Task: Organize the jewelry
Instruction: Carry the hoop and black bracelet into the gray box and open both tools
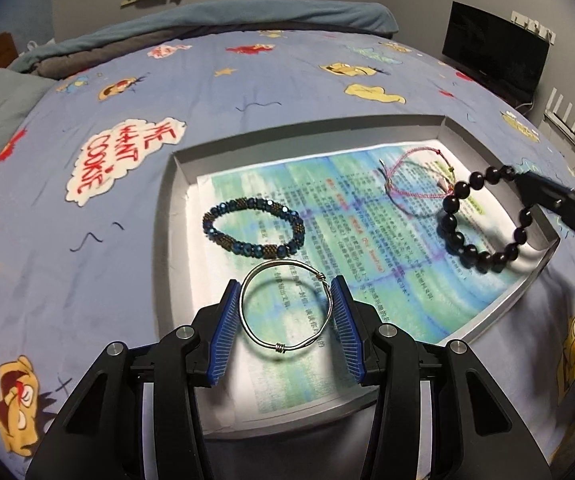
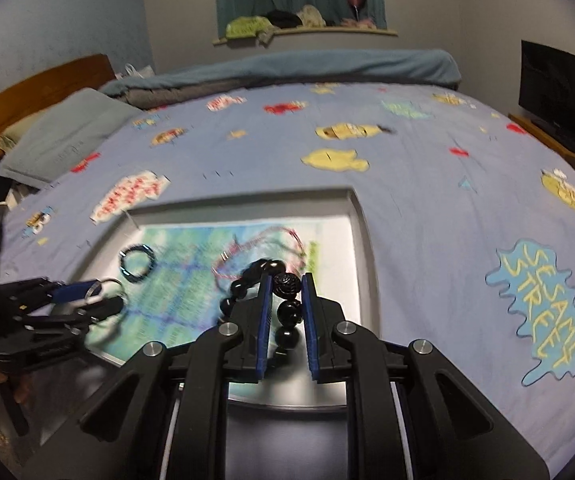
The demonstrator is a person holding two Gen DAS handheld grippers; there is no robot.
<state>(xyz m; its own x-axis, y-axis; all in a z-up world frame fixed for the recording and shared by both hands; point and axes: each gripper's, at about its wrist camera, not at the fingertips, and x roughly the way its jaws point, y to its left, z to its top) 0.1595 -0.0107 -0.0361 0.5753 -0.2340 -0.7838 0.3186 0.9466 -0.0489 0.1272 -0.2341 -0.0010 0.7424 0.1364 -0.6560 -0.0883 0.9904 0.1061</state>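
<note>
- The left claw [image 1: 286, 317] is clamping the silver bangle [image 1: 286, 309] over the tray [image 1: 175, 184] at 6 o'clock.
- The right claw [image 2: 285, 280] is pinching the black bead bracelet [image 1: 483, 220] at the tray's 3 o'clock.

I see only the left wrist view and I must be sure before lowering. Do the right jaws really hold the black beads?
Observer: Yes. The right gripper is shut on the black bead bracelet, at its carved bead.
Operator: Where is the rest of the strand?
Observer: Some beads run back between the pads; the others loop out to their left.
Operator: My own gripper?
Observer: The left gripper shows the silver bangle between its pads.
</note>
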